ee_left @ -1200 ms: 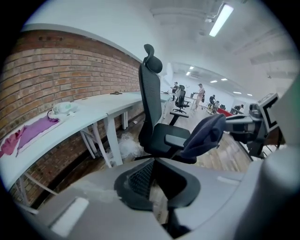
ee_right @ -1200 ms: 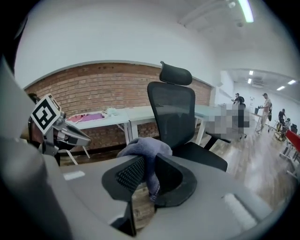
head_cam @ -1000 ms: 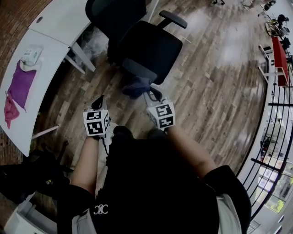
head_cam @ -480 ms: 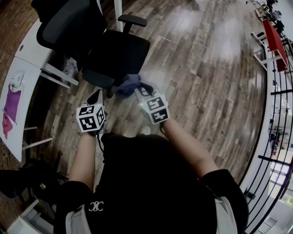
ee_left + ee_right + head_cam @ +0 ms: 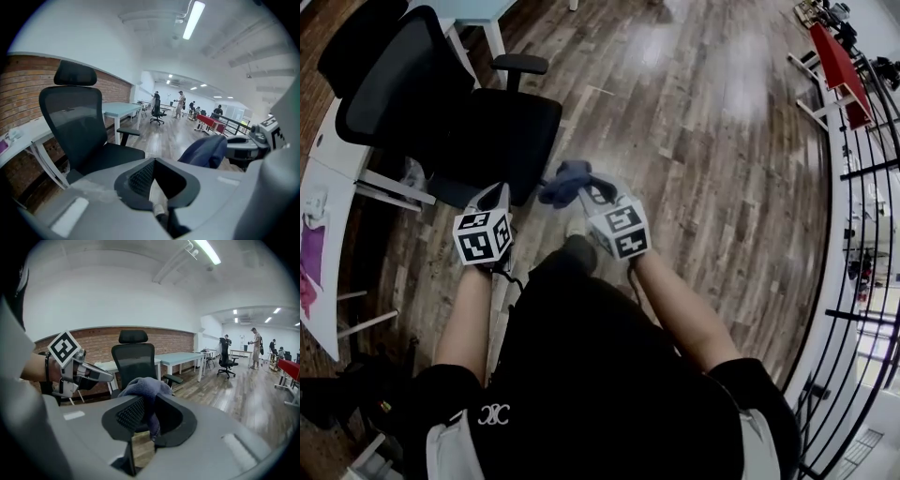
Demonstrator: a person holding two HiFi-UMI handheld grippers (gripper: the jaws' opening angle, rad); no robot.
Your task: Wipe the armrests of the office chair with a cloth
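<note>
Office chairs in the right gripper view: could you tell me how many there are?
2. The near chair stands just behind the cloth; the far chair is at right, near standing people. Others may be hidden.

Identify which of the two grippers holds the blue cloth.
The right gripper: its jaws pinch the blue cloth, whereas the left gripper holds nothing between its jaws.
</note>
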